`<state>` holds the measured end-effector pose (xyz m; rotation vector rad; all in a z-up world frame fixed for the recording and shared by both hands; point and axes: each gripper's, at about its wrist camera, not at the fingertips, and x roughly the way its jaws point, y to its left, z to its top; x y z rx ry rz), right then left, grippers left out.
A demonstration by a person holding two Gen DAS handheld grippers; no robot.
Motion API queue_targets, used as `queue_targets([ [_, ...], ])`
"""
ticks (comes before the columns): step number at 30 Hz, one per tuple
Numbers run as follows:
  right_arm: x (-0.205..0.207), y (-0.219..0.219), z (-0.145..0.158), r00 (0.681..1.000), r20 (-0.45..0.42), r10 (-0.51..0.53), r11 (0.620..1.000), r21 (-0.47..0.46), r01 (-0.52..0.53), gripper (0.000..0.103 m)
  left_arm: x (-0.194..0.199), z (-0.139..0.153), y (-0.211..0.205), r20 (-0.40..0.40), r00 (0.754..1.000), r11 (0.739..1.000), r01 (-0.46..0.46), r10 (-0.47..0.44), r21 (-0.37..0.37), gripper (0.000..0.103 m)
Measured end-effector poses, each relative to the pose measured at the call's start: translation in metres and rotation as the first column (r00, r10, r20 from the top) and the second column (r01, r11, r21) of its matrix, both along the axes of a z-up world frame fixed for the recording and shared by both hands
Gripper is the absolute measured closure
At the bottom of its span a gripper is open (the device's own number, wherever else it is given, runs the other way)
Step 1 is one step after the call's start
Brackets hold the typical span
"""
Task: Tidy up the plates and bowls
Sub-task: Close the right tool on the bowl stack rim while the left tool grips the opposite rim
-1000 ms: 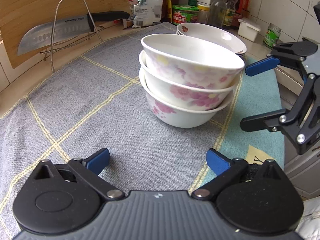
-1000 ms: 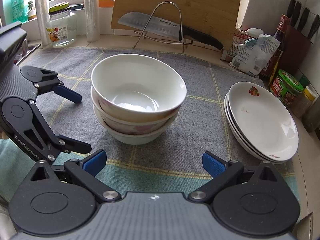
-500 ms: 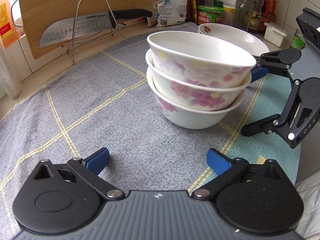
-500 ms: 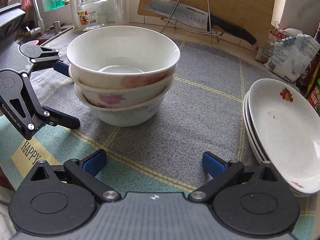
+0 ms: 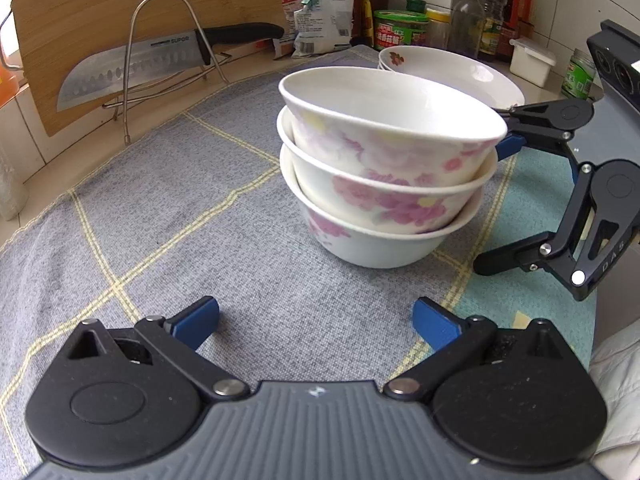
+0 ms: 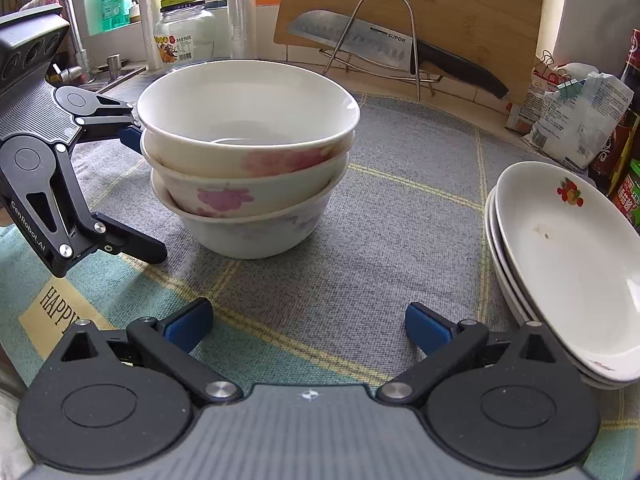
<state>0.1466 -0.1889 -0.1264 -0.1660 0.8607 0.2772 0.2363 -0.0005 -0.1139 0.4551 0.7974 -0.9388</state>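
While the three nested bowls (image 5: 384, 168) stand upright on the grey cloth (image 5: 180, 220) covering the bench, both grippers face them with fingers spread and empty. The left gripper (image 5: 316, 320) sits straight before the stack, a gap between; the right gripper (image 6: 306, 320) does likewise from the other side, with the stacked plates (image 6: 560, 264) just off its right finger, so nearer that hand.

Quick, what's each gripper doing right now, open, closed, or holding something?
Left gripper: open, holding nothing, facing the bowl stack.
Right gripper: open, holding nothing.
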Motion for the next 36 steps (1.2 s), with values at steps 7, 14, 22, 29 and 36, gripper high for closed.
queue_targets([
  [7, 0.001, 0.004, 0.001, 0.999, -0.012, -0.053, 0.999, -0.006, 0.053, 0.0, 0.012, -0.001, -0.009, 0.001, 0.994, 0.994, 0.107, -0.107, -0.001, 0.0],
  [14, 0.012, 0.004, 0.004, 0.998, -0.054, -0.025, 0.999, -0.021, 0.024, 0.0, 0.013, -0.001, -0.011, 0.009, 0.993, 0.993, 0.122, -0.122, -0.007, 0.0],
  [22, 0.027, 0.007, 0.009, 0.99, -0.069, 0.119, 0.99, -0.06, -0.124, 0.0, 0.002, 0.01, -0.016, 0.075, 0.962, 0.965, 0.261, -0.262, 0.026, 0.001],
  [29, 0.04, 0.01, 0.027, 0.967, -0.036, 0.251, 0.966, -0.056, -0.253, 0.0, 0.009, 0.013, -0.025, 0.053, 0.938, 0.939, 0.344, -0.344, 0.01, 0.008],
  [36, 0.045, 0.016, 0.033, 0.941, -0.046, 0.334, 0.939, -0.074, -0.337, 0.01, 0.019, 0.015, -0.023, 0.049, 0.918, 0.92, 0.392, -0.392, 0.023, 0.017],
])
